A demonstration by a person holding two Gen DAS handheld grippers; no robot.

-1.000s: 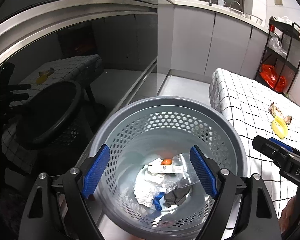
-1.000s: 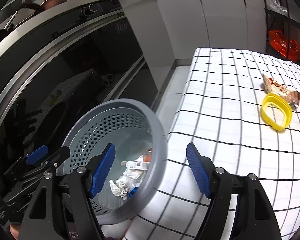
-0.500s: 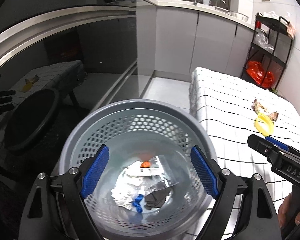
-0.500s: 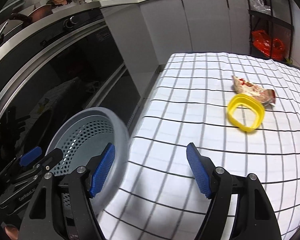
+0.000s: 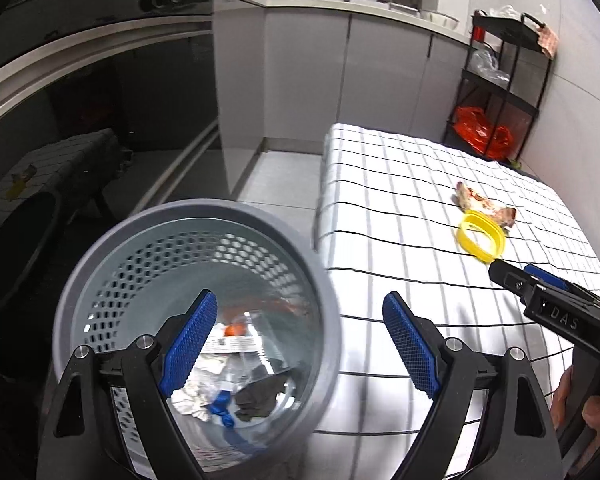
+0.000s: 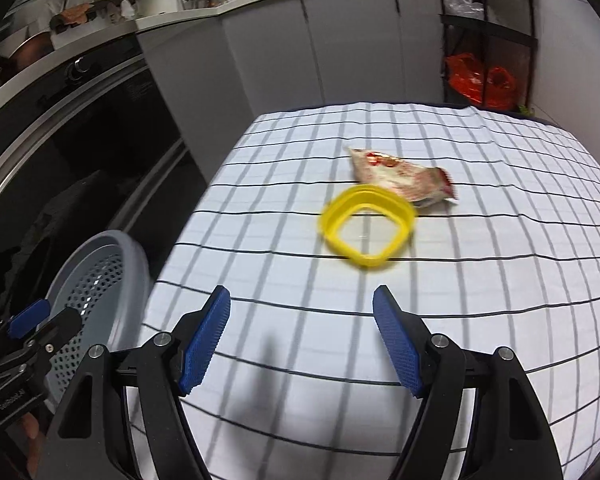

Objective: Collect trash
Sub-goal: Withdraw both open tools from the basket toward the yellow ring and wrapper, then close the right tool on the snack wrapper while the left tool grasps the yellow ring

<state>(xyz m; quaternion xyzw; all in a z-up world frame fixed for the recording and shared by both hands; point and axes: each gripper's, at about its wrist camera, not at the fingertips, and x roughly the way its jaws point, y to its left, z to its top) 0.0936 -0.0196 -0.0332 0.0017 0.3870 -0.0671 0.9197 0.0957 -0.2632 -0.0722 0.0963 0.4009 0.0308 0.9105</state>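
Note:
A grey perforated trash basket (image 5: 100,256) stands beside the table's left edge, with crumpled paper, wrappers and a dark scrap inside; it also shows in the right wrist view (image 6: 136,256). A yellow plastic ring (image 6: 367,227) and a red-and-white snack wrapper (image 6: 400,178) lie on the checked tablecloth (image 6: 480,280); both show in the left wrist view too, ring (image 5: 479,236) and wrapper (image 5: 486,204). My left gripper (image 5: 300,344) is open and empty above the basket's right rim. My right gripper (image 6: 302,340) is open and empty above the cloth, short of the ring.
Dark oven fronts (image 5: 100,80) and grey cabinets (image 5: 380,72) line the left and back. A black shelf rack (image 5: 504,80) with an orange bag (image 5: 480,132) stands at the back right. The floor gap (image 5: 276,176) runs between the table and the cabinets.
Both grippers have swung right, away from the basket toward the table. The right gripper has come closer to the yellow ring and wrapper. Both stay open.

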